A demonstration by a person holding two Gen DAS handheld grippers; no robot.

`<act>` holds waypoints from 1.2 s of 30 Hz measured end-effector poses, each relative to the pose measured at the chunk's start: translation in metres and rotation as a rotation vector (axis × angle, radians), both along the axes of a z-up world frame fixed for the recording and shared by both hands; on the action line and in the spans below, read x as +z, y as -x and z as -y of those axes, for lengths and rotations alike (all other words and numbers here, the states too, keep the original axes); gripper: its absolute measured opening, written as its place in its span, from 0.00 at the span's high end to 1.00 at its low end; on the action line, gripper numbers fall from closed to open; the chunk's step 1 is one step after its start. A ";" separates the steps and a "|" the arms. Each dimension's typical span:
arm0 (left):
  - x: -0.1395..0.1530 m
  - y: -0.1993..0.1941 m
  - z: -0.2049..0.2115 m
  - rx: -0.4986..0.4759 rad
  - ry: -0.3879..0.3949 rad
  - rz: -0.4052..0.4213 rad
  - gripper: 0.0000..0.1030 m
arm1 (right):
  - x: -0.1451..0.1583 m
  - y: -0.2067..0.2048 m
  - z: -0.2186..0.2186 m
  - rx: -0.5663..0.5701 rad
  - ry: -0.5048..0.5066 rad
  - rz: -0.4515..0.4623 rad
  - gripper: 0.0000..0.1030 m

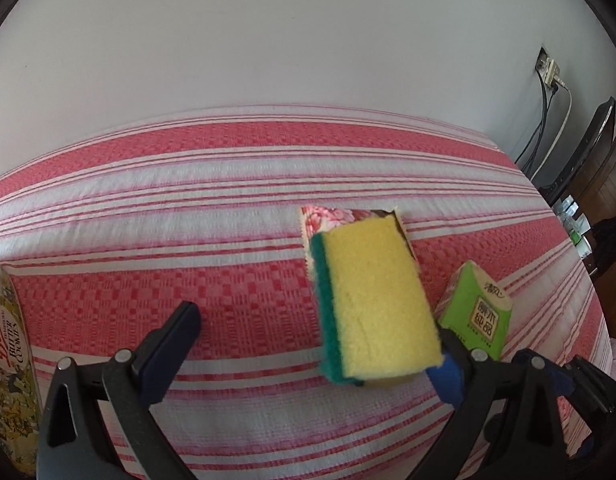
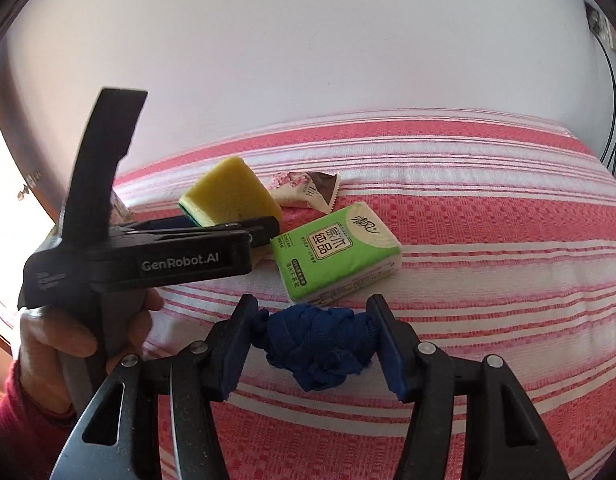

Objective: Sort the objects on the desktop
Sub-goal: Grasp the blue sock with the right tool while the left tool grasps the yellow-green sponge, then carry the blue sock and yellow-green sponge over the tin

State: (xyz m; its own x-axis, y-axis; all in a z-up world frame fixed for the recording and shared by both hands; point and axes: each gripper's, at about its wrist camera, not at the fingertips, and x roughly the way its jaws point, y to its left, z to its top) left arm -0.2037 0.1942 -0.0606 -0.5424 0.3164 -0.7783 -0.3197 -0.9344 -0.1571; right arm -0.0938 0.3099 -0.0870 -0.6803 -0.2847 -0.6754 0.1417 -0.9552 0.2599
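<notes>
In the left wrist view, the left tongs [image 1: 315, 328] stand wide open over the striped cloth of the worktop [image 1: 148, 200]. A yellow sponge [image 1: 379, 300] with a green scouring face lies tilted against the right-hand finger only. The other finger is well apart from it, so nothing is pinched. It looks slightly blurred, and whether it also rests on the cloth I cannot tell. Behind it a flower-printed sachet [image 1: 327, 218] peeks out, a green tissue pack [image 1: 477, 312] lies just beside it to the right, and a butter cookie tin [image 1: 8, 360] stands at the far left edge, perhaps the place for sorted items.

In the right wrist view, the right tongs [image 2: 312, 320] are closed on a blue cloth bundle [image 2: 319, 352], the pads pressing its two ends. The bundle is squeezed endwise, probably because a soft knot gives least that way. It sits low over the near stripes, just in front of the tissue pack. To the left a person's hand [image 2: 60, 336] grips the other tool, turned so one finger points up and the sponge leans on the lower one. The sponge, sachet and tissue pack cluster together mid-worktop, seemingly not yet sorted.
</notes>
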 end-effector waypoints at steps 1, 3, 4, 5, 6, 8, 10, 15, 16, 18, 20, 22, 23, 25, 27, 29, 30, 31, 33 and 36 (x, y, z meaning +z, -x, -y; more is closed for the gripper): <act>0.001 0.001 0.000 -0.002 -0.003 0.000 0.02 | 0.002 -0.004 -0.007 -0.001 0.042 -0.015 0.43; 0.003 0.001 0.001 -0.013 -0.029 -0.007 0.14 | 0.004 -0.009 -0.020 -0.015 0.114 -0.043 0.43; 0.003 0.002 0.002 -0.033 -0.060 -0.009 0.27 | 0.005 -0.011 -0.020 -0.036 0.130 -0.051 0.42; 0.003 0.001 0.002 -0.057 -0.080 -0.007 0.37 | 0.005 -0.012 -0.024 -0.056 0.140 -0.052 0.42; 0.004 0.001 0.000 -0.074 -0.083 -0.006 0.41 | 0.005 -0.011 -0.024 -0.068 0.149 -0.049 0.42; 0.005 -0.001 -0.005 -0.112 -0.092 -0.010 0.66 | 0.006 -0.010 -0.022 -0.075 0.155 -0.042 0.42; 0.010 -0.005 -0.010 -0.115 -0.077 -0.050 0.69 | 0.007 -0.007 -0.021 -0.069 0.154 -0.036 0.42; 0.029 -0.026 -0.007 -0.080 -0.056 -0.200 0.69 | 0.008 -0.005 -0.025 -0.086 0.171 -0.048 0.42; 0.031 -0.028 -0.005 -0.076 -0.048 -0.216 0.69 | 0.009 -0.005 -0.026 -0.088 0.176 -0.053 0.42; 0.033 -0.028 -0.009 -0.075 -0.038 -0.229 0.69 | 0.009 -0.005 -0.027 -0.086 0.184 -0.062 0.42; 0.035 -0.026 -0.009 -0.069 -0.037 -0.235 0.69 | 0.010 -0.004 -0.027 -0.086 0.186 -0.070 0.42; 0.035 -0.027 -0.006 -0.054 -0.036 -0.237 0.69 | 0.010 -0.003 -0.028 -0.092 0.187 -0.076 0.42; 0.035 -0.028 -0.002 -0.046 -0.036 -0.235 0.69 | 0.010 -0.003 -0.029 -0.095 0.191 -0.079 0.42; 0.034 -0.027 0.001 -0.031 -0.037 -0.226 0.69 | 0.010 -0.002 -0.031 -0.104 0.199 -0.084 0.42; 0.034 -0.028 0.004 -0.016 -0.043 -0.222 0.69 | 0.006 0.003 -0.033 -0.109 0.206 -0.093 0.42; 0.034 -0.032 0.007 0.001 -0.047 -0.228 0.69 | 0.006 0.003 -0.034 -0.113 0.208 -0.101 0.42; 0.034 -0.033 0.008 0.007 -0.045 -0.231 0.69 | 0.006 0.004 -0.033 -0.113 0.208 -0.104 0.42; 0.034 -0.037 0.014 0.011 -0.043 -0.237 0.69 | 0.006 0.004 -0.033 -0.113 0.208 -0.106 0.42; 0.035 -0.044 0.018 0.017 -0.036 -0.254 0.69 | 0.006 0.004 -0.032 -0.116 0.205 -0.111 0.42; 0.038 -0.050 0.020 0.029 -0.022 -0.284 0.69 | 0.008 0.000 -0.033 -0.118 0.208 -0.120 0.42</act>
State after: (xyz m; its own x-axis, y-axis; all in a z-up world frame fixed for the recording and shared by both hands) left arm -0.1537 0.1745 -0.0229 -0.7468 0.3124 -0.5871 -0.3266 -0.9413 -0.0854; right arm -0.0940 0.3432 -0.0794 -0.7887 -0.3230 -0.5231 0.0739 -0.8945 0.4408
